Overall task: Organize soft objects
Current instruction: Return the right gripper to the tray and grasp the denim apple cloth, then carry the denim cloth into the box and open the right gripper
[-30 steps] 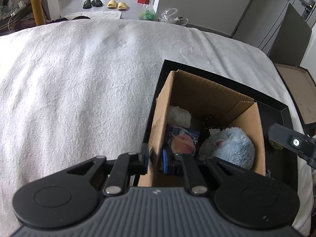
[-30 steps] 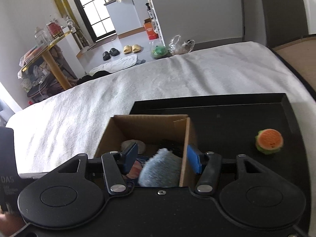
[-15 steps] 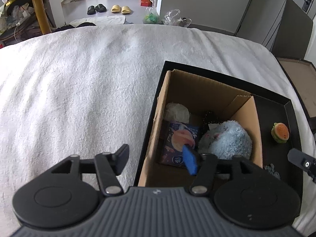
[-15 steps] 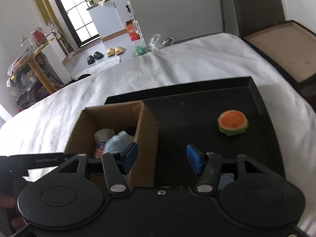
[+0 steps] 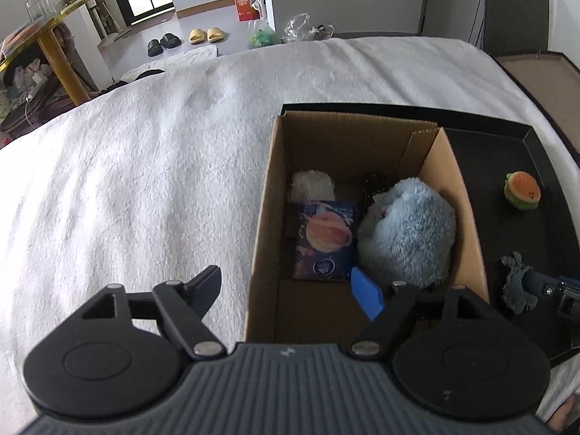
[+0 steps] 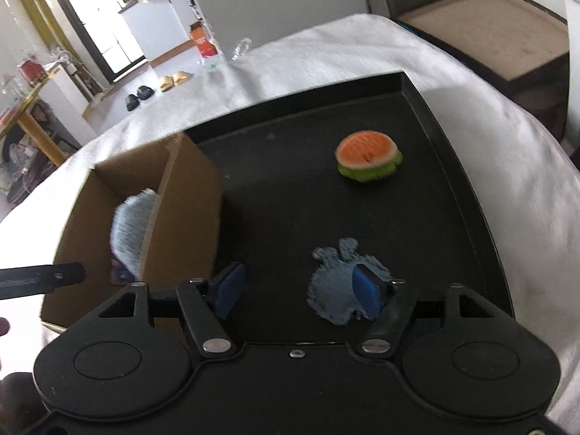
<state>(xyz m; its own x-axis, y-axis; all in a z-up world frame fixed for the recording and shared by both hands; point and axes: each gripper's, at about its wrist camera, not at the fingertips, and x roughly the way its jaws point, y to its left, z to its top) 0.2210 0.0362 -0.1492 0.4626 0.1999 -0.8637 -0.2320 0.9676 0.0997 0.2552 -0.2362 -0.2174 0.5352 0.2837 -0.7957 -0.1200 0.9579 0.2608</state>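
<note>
An open cardboard box stands on the left part of a black tray. It holds a fluffy grey-blue plush, a tissue packet with a planet picture and a white wad. My left gripper is open and its jaws are opening, astride the box's near left wall without pressing it. On the tray lie a burger toy and a flat blue-grey plush. My right gripper hangs low over that plush, jaws opening, the right pad above it.
The tray rests on a white fluffy blanket that covers a bed. A brown-topped dark case stands beyond the bed's right side. Slippers and an orange carton lie on the floor past the far edge.
My left gripper has let go of the box's left wall and spread wide. The right gripper has swung from above the box to the right and down over the flat blue plush, jaws widening.
</note>
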